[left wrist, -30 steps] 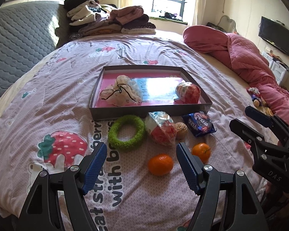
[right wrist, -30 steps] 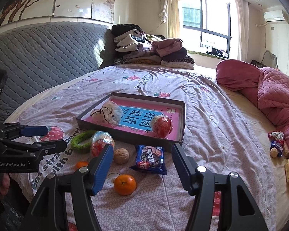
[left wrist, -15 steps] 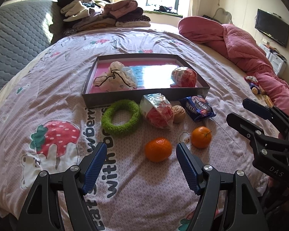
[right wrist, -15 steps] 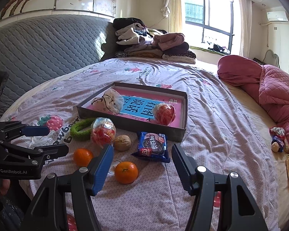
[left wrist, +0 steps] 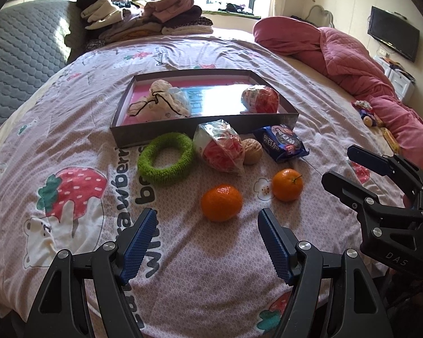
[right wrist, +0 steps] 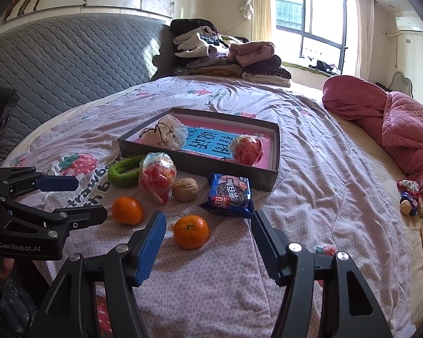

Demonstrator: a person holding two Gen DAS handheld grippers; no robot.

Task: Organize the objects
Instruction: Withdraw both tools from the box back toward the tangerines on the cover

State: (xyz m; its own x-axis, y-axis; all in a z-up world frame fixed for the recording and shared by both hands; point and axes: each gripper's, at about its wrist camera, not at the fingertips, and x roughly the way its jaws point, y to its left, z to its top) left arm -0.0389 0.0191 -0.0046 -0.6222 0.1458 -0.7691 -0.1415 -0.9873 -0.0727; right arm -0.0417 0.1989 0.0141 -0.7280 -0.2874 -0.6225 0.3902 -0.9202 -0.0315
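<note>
A shallow grey box (left wrist: 211,125) (right wrist: 200,166) with a pink floor lies on the bed, holding a cloth pouch (left wrist: 160,104) and a red bagged ball (left wrist: 260,100). In front of it lie a green ring (left wrist: 165,159), a second bagged red ball (left wrist: 221,149), a walnut (left wrist: 252,150), a blue cookie packet (left wrist: 282,142) (right wrist: 229,194) and two oranges (left wrist: 221,202) (left wrist: 287,184). My left gripper (left wrist: 206,225) is open just short of the nearer orange. My right gripper (right wrist: 208,225) is open, with the other orange (right wrist: 191,231) just ahead between its fingertips.
Folded clothes (left wrist: 143,17) are piled at the bed's far end. A pink quilt (left wrist: 352,56) is heaped along the right side, with small toys and snack packets (right wrist: 409,197) beside it. A grey padded headboard (right wrist: 70,56) runs along the left.
Both grippers have come lower and closer to the objects; the oranges now sit nearer the fingertips. Both pairs of jaws stay equally wide.
</note>
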